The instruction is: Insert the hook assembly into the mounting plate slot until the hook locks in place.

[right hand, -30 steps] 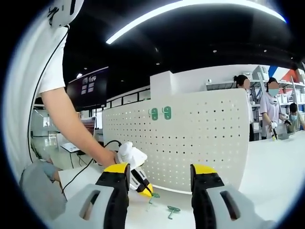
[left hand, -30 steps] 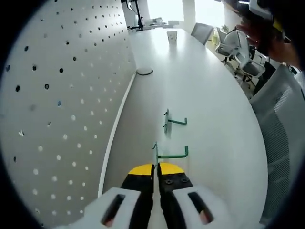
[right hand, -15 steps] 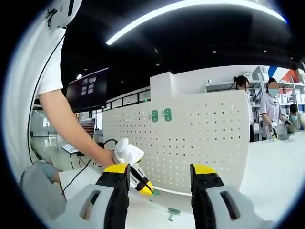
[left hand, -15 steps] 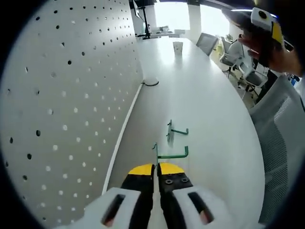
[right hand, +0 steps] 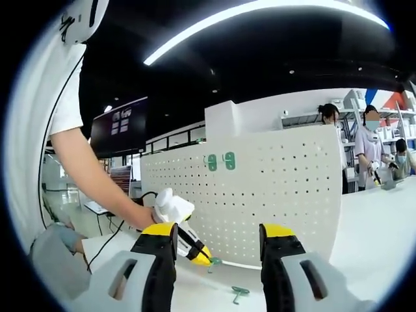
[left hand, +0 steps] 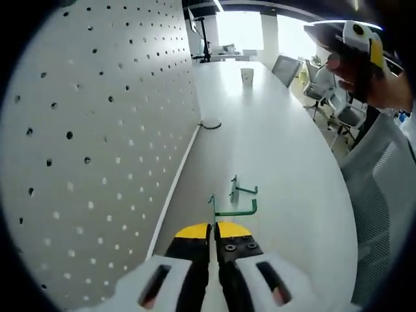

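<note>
My left gripper (left hand: pixel 212 229) is shut on a green hook (left hand: pixel 235 210), which sticks out past its yellow tips; the hook's arm points right. The white pegboard mounting plate (left hand: pixel 97 143) stands close along the left. A second green hook (left hand: pixel 239 190) lies on the white table (left hand: pixel 286 162) just beyond. In the right gripper view my right gripper (right hand: pixel 218 235) is open with nothing between its fingers, raised and facing the pegboard (right hand: pixel 273 188). There the left gripper (right hand: pixel 184 237) holds its hook (right hand: pixel 214 262) low before the board, and the loose hook (right hand: pixel 240 294) lies on the table.
Two green hooks (right hand: pixel 220 161) hang high on the pegboard. A black cable (left hand: pixel 211 123) and a paper cup (left hand: pixel 247 75) are farther along the table. Office chairs (left hand: pixel 380 182) stand at the right edge. People stand behind the board at the right (right hand: pixel 370 146).
The left gripper has lifted a little with its hook and moved forward along the pegboard, so the loose hook now sits closer to the held one in its view. The right gripper stays open.
</note>
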Demonstrator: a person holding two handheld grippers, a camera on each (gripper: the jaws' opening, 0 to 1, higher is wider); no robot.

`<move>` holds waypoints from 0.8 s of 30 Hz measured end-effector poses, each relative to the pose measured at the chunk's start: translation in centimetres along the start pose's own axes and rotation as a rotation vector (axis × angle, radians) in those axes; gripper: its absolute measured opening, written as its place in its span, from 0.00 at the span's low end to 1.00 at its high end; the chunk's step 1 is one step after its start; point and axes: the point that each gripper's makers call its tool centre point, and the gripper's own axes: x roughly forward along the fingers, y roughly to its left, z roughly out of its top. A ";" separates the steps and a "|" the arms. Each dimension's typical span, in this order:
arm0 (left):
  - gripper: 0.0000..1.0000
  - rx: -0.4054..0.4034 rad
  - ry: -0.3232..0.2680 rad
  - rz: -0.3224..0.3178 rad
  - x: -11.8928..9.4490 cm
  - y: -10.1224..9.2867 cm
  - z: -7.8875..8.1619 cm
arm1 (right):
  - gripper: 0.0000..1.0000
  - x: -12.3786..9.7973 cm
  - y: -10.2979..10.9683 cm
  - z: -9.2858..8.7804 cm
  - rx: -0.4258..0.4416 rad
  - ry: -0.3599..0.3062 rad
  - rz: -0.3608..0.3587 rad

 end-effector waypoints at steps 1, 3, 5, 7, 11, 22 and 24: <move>0.02 0.000 -0.004 0.000 -0.1 0.0 0.1 | 0.49 0.0 0.1 0.1 0.000 -0.001 0.001; 0.02 0.004 -0.018 0.004 -0.3 -0.1 0.4 | 0.49 0.1 0.2 0.2 0.000 -0.005 0.003; 0.02 0.000 -0.026 0.008 -0.5 -0.1 0.6 | 0.49 0.2 0.2 0.2 -0.001 -0.006 0.006; 0.02 -0.002 -0.045 0.009 -0.8 -0.2 1.0 | 0.49 0.3 0.3 0.3 -0.003 -0.008 0.010; 0.02 0.002 -0.079 0.013 -1.3 -0.3 1.8 | 0.49 0.4 0.5 0.7 0.009 -0.019 0.013; 0.02 -0.032 -0.160 0.049 -3.4 0.1 3.2 | 0.49 0.9 1.4 1.5 0.002 -0.029 0.034; 0.02 -0.046 -0.177 0.053 -3.8 0.0 3.5 | 0.49 1.0 1.5 1.7 0.002 -0.033 0.037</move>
